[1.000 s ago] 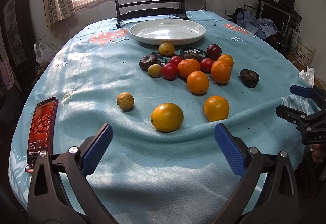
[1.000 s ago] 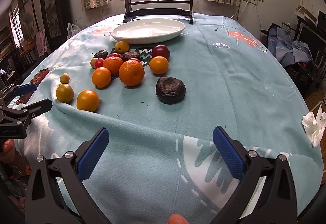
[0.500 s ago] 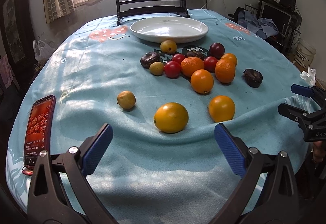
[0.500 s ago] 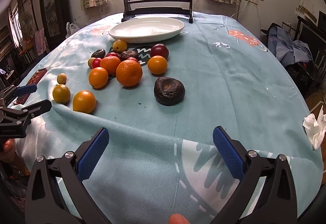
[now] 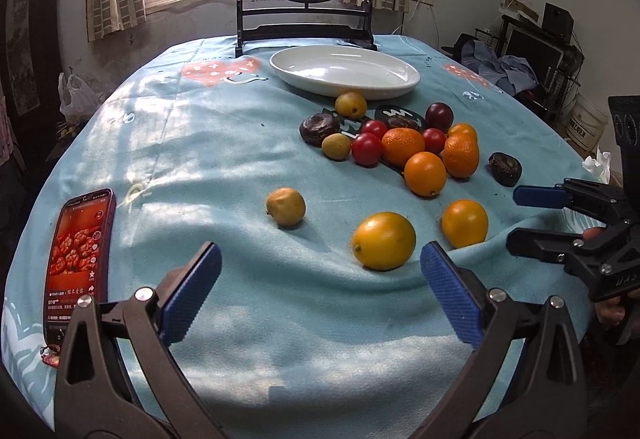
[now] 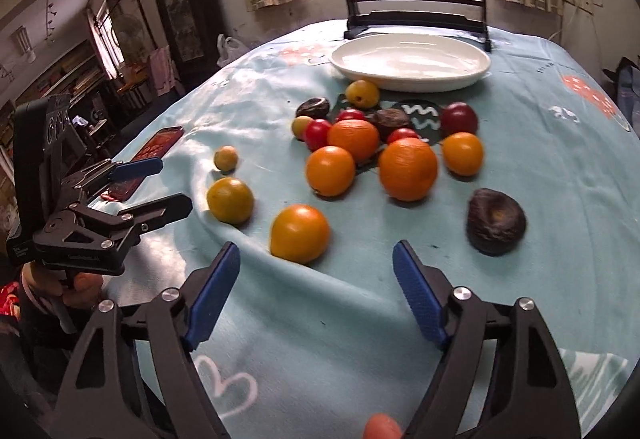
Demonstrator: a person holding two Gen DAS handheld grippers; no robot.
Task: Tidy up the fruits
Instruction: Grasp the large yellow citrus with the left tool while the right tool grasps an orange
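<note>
Orange (image 6: 300,234) just ahead of right gripper (image 6: 316,285), slightly left | jaws just narrowing, empty | left gripper (image 5: 320,289) wide, farther | plate (image 6: 411,63) beyond

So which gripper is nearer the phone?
Left. The left gripper hangs over the cloth with the phone just beside its left finger. The right gripper is past the near oranges, on the far side from it.
</note>
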